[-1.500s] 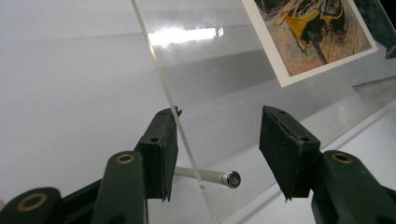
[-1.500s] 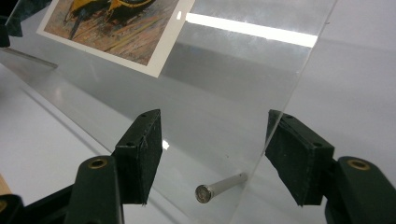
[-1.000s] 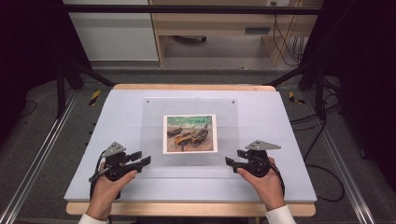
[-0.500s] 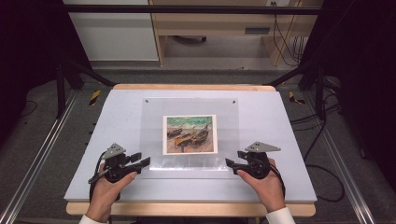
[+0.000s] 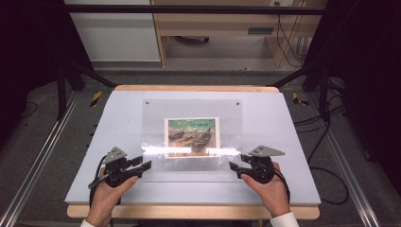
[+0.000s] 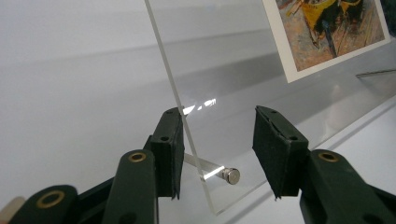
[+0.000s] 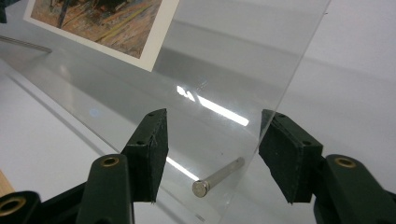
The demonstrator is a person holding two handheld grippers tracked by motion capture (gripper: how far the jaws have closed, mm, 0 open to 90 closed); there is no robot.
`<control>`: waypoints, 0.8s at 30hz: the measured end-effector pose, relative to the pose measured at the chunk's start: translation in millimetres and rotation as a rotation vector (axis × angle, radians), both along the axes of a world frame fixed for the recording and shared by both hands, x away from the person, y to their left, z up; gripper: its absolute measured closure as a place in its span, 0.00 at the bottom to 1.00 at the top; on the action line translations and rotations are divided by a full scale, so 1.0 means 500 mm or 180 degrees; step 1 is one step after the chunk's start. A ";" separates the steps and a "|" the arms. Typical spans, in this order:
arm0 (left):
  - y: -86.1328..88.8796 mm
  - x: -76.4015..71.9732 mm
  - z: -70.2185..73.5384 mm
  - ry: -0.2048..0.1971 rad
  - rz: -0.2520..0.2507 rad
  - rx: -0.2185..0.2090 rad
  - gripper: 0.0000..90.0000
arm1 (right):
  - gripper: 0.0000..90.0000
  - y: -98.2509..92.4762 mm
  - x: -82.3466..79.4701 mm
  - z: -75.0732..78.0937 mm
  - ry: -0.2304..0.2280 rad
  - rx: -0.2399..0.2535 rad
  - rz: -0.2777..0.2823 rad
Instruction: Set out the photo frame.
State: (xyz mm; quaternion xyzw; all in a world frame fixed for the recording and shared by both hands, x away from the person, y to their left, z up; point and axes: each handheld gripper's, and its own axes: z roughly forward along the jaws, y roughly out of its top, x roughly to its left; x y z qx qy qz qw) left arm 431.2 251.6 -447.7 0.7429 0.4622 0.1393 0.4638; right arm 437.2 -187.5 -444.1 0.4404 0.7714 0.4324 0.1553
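Closing on the clear acrylic frame (image 5: pixel 191 137) lying mid-worktop (image 5: pixel 293 184), both claws have just been narrowing: left claw (image 6: pixel 217 151) and right claw (image 7: pixel 212 149) straddle its near corners, not yet clamping. Squeeze evenly around each metal pin (image 6: pixel 229 175).

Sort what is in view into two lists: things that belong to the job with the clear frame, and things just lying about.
In the job:
- clear acrylic picture frame on the table
- colourful boat print inside it
- small silver metal pin at its near corner
- left gripper, jaws just closing around that corner
- right gripper, likewise

Lying about:
- yellow-and-black pieces on the floor
- black cables behind the table
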 end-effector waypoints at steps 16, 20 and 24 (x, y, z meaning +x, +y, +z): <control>0.001 -0.012 -0.001 -0.0038 -0.0019 0.0091 0.62 | 0.54 -0.005 -0.013 -0.002 -0.0005 -0.0009 0.0003; 0.000 -0.015 -0.001 -0.0047 -0.0015 0.0116 0.63 | 0.55 -0.006 -0.015 -0.003 -0.0021 -0.0026 0.0016; 0.000 -0.019 -0.002 -0.0057 -0.0022 0.0147 0.63 | 0.57 -0.006 -0.019 -0.003 -0.0017 -0.0031 0.0009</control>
